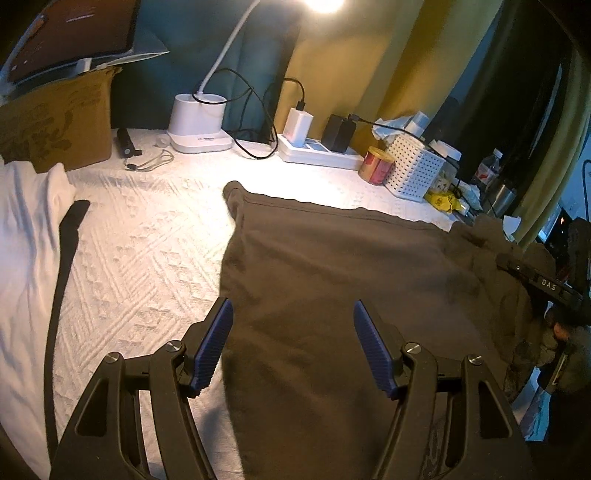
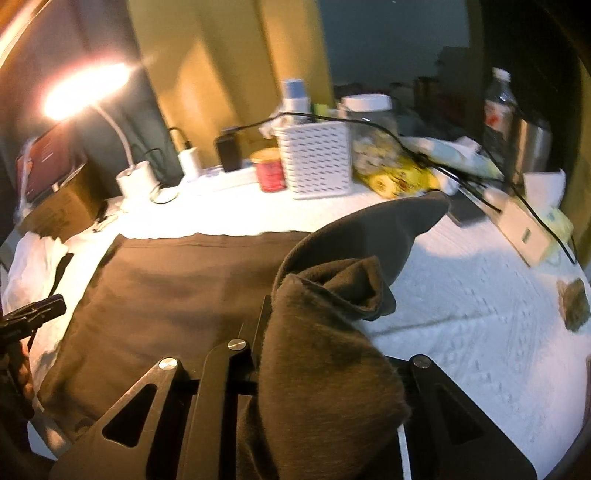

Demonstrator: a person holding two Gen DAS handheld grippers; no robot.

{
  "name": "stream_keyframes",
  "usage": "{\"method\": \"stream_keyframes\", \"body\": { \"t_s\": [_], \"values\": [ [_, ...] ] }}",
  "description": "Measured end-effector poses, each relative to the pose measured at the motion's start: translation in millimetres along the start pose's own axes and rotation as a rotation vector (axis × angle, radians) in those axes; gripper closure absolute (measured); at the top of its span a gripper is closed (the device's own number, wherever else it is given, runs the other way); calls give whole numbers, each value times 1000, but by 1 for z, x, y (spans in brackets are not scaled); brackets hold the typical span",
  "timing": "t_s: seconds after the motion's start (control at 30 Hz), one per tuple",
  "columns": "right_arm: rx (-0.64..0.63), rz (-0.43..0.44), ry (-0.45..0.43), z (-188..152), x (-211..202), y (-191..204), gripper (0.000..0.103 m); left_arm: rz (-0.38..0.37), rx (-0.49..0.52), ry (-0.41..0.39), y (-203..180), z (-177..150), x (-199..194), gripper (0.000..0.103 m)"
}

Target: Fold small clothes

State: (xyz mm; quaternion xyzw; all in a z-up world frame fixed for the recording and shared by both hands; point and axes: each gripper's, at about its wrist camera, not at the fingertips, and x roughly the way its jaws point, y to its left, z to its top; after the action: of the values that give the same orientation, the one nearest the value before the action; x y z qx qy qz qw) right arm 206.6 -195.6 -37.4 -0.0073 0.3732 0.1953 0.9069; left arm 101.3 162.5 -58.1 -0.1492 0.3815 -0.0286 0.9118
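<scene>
Nearest the left wrist camera: left gripper (image 1: 291, 347) spread wide, blue ribbed pads (image 1: 216, 345) apart, hovering over the near left part of the brown garment (image 1: 332, 280) without touching visible cloth between them. Close to the right wrist camera: right gripper (image 2: 325, 373) pinching a bunched fold of the same brown garment (image 2: 177, 288), fingertips buried under cloth, the lifted corner curling up into a pointed flap above the flat part. Spread beneath both: white textured cover (image 1: 147, 240), garment lying flat on it with the far hem straight and one bunched corner at the far left. At the left edge, partly on the cover: white cloth (image 1: 26, 229) with a dark strap (image 1: 64, 258) along it. Farther back on the left: cardboard box (image 1: 55, 125) carrying a tablet-like screen (image 1: 70, 33), with a small black flashlight-like object (image 1: 125, 142) just beside the box. Behind the garment's far hem: white lamp base (image 1: 197, 123) with a lit gooseneck lamp (image 1: 325, 3), white power strip (image 1: 317, 153) holding a white charger (image 1: 298, 125) and a black adapter (image 1: 338, 133), red tin (image 1: 376, 165), white perforated basket (image 1: 415, 168). Farthest right in the right wrist view: lidded glass jar (image 2: 369, 118), plastic water bottle (image 2: 498, 114), steel tumbler (image 2: 532, 144).
</scene>
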Motion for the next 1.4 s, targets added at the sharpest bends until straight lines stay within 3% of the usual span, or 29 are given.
{"method": "stream_keyframes", "body": {
  "t_s": [0.67,1.07,1.2,1.27,1.33,1.4],
  "values": [
    [-235,167,41,17,43,135,85,22,-91,-53,54,-14,-33,35],
    [-529,203,157,-17,64,214,84,46,-110,-74,65,-19,-47,35],
    [-602,224,216,-28,61,234,78,56,-100,-85,65,-19,-52,35],
    [-602,285,213,-33,50,242,71,61,-95,-91,64,-20,-56,35],
    [-605,346,219,-40,38,250,54,68,-86,-97,62,-20,-59,35],
    [-608,396,215,-47,29,257,52,73,-75,-101,58,-20,-62,35]
  ]
}}
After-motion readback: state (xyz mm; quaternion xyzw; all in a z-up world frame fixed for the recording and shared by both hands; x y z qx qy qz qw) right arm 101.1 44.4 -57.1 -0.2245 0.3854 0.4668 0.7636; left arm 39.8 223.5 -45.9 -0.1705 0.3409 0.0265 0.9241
